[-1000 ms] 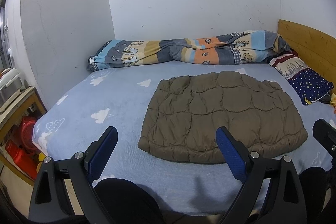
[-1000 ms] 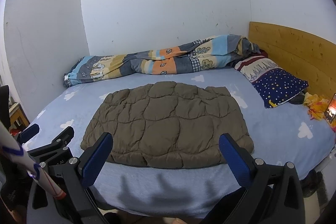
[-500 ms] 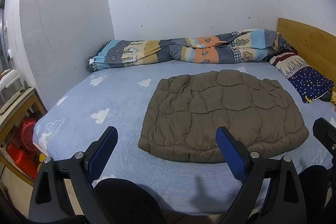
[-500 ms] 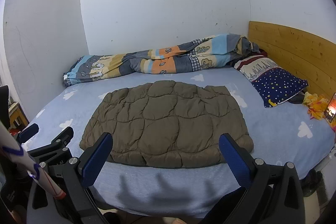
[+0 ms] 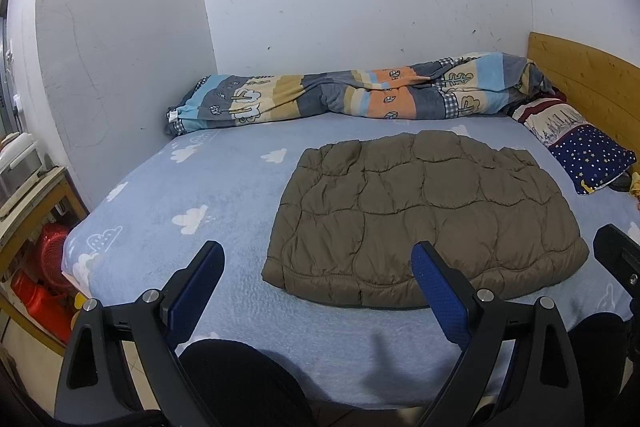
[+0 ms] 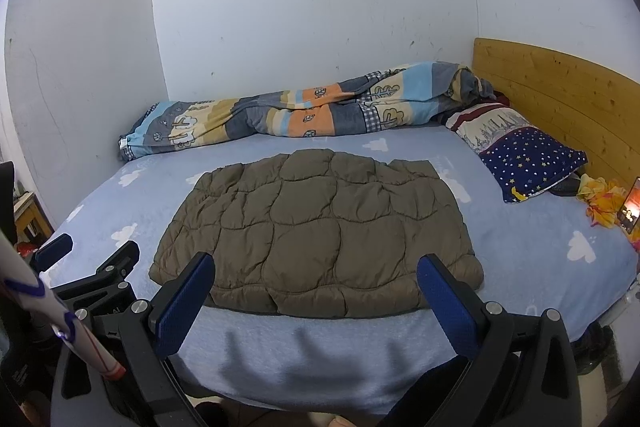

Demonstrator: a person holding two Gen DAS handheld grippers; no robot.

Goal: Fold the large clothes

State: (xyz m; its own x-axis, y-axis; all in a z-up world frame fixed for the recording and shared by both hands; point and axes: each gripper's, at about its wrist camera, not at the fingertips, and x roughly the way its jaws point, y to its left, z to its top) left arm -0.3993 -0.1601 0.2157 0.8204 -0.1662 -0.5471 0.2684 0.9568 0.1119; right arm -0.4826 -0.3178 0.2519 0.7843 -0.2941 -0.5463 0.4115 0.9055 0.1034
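Note:
A brown quilted jacket [image 5: 424,215] lies folded flat in a rough rectangle on the blue cloud-print bed [image 5: 192,195]; it also shows in the right wrist view [image 6: 320,235]. My left gripper [image 5: 316,263] is open and empty, held off the bed's near edge, left of the jacket's front corner. My right gripper [image 6: 316,279] is open and empty, held off the near edge in front of the jacket's front hem. The left gripper also shows at the left of the right wrist view [image 6: 92,267].
A rolled patterned duvet [image 5: 360,95] lies along the far wall. A starry pillow [image 6: 528,155] and a wooden headboard [image 6: 560,87] are at the right. A phone [image 6: 630,215] and yellow cloth [image 6: 600,195] lie near the right edge. A wooden shelf with red items [image 5: 36,259] stands left.
Both views have drifted very slightly; the jacket lies as before and both grippers stay open.

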